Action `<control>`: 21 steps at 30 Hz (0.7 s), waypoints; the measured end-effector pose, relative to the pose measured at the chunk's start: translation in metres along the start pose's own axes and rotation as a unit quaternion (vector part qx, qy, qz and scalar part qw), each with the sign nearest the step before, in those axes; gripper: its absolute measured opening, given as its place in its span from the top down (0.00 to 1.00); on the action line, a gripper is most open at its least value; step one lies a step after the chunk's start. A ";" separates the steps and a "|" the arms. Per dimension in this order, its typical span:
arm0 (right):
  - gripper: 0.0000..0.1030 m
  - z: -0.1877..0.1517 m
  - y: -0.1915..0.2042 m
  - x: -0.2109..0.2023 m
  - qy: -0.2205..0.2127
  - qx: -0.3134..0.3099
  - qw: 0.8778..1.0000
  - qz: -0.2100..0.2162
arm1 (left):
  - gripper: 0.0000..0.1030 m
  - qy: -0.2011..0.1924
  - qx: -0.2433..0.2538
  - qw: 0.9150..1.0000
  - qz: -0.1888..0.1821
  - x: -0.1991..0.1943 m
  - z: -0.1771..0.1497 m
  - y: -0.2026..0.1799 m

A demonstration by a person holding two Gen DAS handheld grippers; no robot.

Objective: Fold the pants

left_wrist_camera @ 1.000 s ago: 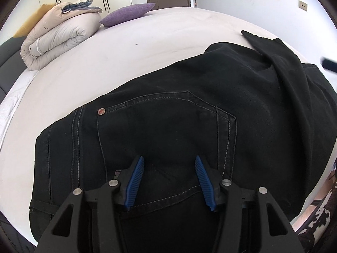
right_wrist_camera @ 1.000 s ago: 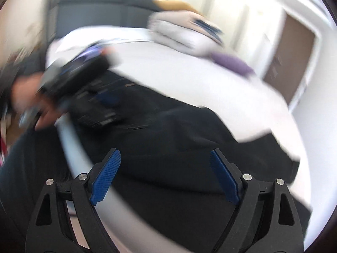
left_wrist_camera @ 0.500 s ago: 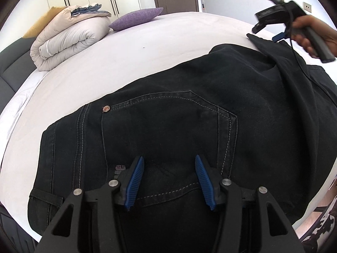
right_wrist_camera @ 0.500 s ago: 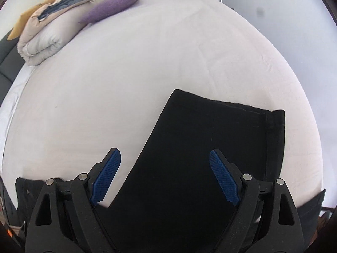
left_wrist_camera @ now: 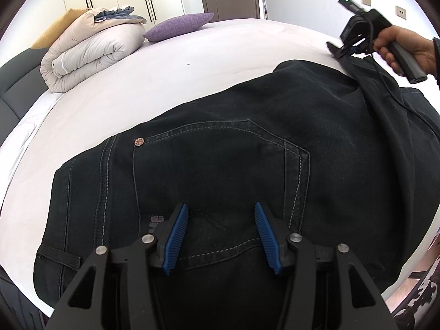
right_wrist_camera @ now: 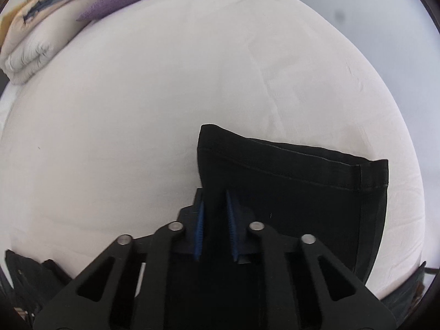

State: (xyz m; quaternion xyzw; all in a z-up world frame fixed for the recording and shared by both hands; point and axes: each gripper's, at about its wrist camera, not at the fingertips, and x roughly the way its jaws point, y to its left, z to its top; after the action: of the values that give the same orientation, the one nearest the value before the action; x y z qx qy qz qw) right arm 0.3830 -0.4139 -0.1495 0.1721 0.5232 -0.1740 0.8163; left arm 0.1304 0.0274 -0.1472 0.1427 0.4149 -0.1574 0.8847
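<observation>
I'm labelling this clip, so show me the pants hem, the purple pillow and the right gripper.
pants hem (right_wrist_camera: 297, 162): right wrist view, on the stitched cuff band.
purple pillow (left_wrist_camera: 178, 25): left wrist view, middle of its face.
right gripper (right_wrist_camera: 216, 209): right wrist view, between its fingertips, clamped on the leg's edge.

The black denim pants (left_wrist_camera: 247, 170) lie spread across the near part of the white-sheeted bed (left_wrist_camera: 192, 63). At the bed's far left sits a folded beige duvet (left_wrist_camera: 90, 55), with a purple cushion (left_wrist_camera: 178, 26) just right of it. The pants' leg end (right_wrist_camera: 297, 181) lies toward the bed's right edge.

Bare bed (left_wrist_camera: 220, 55) beyond pants (left_wrist_camera: 247, 165); duvet (left_wrist_camera: 90, 52) far.
</observation>
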 end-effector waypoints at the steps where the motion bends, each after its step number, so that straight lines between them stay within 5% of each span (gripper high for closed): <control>1: 0.96 -0.002 -0.007 -0.009 -0.012 0.005 1.000 0.009 | 0.47 0.000 0.000 1.000 0.000 0.000 0.000 0.000; 7: 0.97 -0.040 -0.087 -0.082 -0.095 0.093 0.985 0.113 | 0.47 0.000 -0.003 1.000 -0.002 -0.002 0.000 0.003; 11: 0.98 -0.101 -0.162 -0.132 -0.142 0.170 0.964 0.149 | 0.47 0.001 -0.007 1.000 -0.002 -0.002 0.001 0.003; 17: 0.98 -0.203 -0.253 -0.146 -0.156 0.292 0.929 0.163 | 0.47 0.006 -0.025 1.000 -0.008 -0.002 0.004 0.007; 21: 0.98 -0.259 -0.269 -0.124 -0.141 0.337 0.915 0.169 | 0.47 0.011 -0.038 0.999 -0.010 -0.002 0.005 0.010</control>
State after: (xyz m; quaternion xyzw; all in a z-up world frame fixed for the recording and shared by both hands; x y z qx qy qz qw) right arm 0.0036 -0.5181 -0.1643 0.4970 0.2763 -0.2218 0.7921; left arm 0.1364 0.0350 -0.1410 0.1063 0.4318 -0.1481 0.8833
